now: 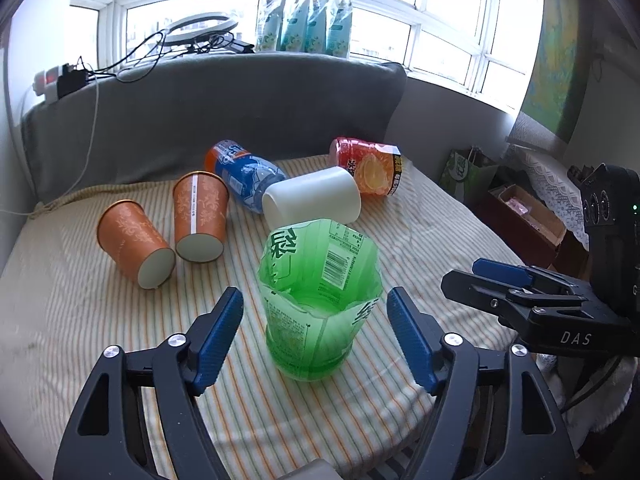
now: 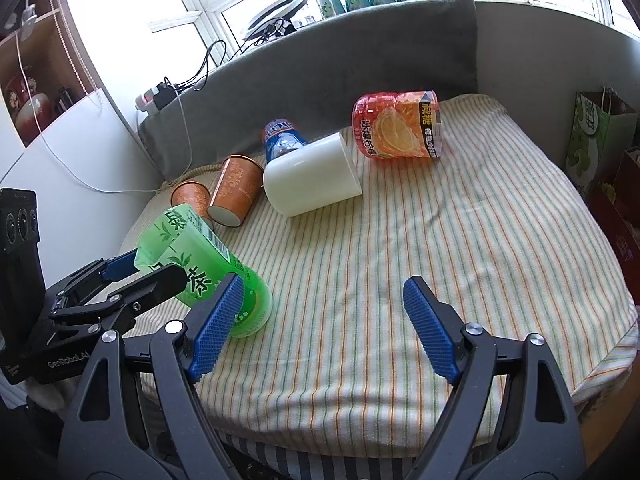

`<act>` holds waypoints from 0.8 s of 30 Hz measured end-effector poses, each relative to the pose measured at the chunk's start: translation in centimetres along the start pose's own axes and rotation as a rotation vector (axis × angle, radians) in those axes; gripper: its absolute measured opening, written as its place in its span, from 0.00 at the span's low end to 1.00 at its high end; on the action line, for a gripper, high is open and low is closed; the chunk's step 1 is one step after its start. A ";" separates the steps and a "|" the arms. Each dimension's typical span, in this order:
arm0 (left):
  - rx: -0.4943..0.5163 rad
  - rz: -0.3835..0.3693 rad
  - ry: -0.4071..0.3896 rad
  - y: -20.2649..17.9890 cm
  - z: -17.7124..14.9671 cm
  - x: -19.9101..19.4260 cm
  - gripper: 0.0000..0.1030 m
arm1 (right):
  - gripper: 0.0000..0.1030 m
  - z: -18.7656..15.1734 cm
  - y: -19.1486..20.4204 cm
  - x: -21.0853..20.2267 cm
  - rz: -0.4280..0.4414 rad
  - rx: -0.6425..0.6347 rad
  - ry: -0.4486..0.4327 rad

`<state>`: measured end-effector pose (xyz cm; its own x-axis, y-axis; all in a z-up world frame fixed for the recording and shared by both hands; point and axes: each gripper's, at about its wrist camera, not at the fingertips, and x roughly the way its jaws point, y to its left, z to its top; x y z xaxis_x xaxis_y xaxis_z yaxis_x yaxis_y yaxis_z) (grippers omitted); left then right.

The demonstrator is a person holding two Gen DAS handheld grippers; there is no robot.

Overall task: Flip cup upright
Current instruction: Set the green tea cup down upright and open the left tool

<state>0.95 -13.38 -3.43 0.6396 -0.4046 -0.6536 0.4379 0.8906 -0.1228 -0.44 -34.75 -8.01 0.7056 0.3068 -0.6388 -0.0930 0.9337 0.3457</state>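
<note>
Green cup (image 1: pixel 320 300) upright on the striped surface (image 1: pixel 80 300), flanked by the left hand-held gripper (image 1: pixel 316 328).

Left fingers (image 1: pixel 218 336) spread wide either side of the cup, not touching, grasping nothing. Right hand-held gripper (image 2: pixel 324 326) also spread wide and bare, hovering over the stripes just right of the cup. Behind: 2 orange cups (image 1: pixel 134 246) tipped over side by side, a white cup (image 1: pixel 312 198) on its side, a blue one (image 1: pixel 244 176) and a red one (image 1: pixel 368 170) lying near the grey cushion (image 1: pixel 240 108).
</note>
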 end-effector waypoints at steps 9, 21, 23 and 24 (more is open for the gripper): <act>0.001 0.021 -0.033 0.2 -0.7 -1.8 0.74 | 0.86 0.0 0.5 -0.8 -0.020 -0.027 -0.032; -0.053 0.152 -0.268 2.3 -1.3 -7.3 0.75 | 0.90 0.4 3.9 -3.0 -0.177 -0.214 -0.194; -0.063 0.195 -0.324 2.6 -1.3 -8.3 0.79 | 0.90 0.6 4.5 -3.2 -0.180 -0.227 -0.212; -0.071 0.221 -0.358 2.8 -1.4 -8.8 0.79 | 0.90 0.6 4.7 -3.3 -0.186 -0.232 -0.224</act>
<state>-4.32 -7.05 0.95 0.8976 -0.2379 -0.3710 0.2290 0.9710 -0.0687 -2.78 -31.50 -3.82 0.8592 0.1037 -0.5011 -0.0869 0.9946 0.0567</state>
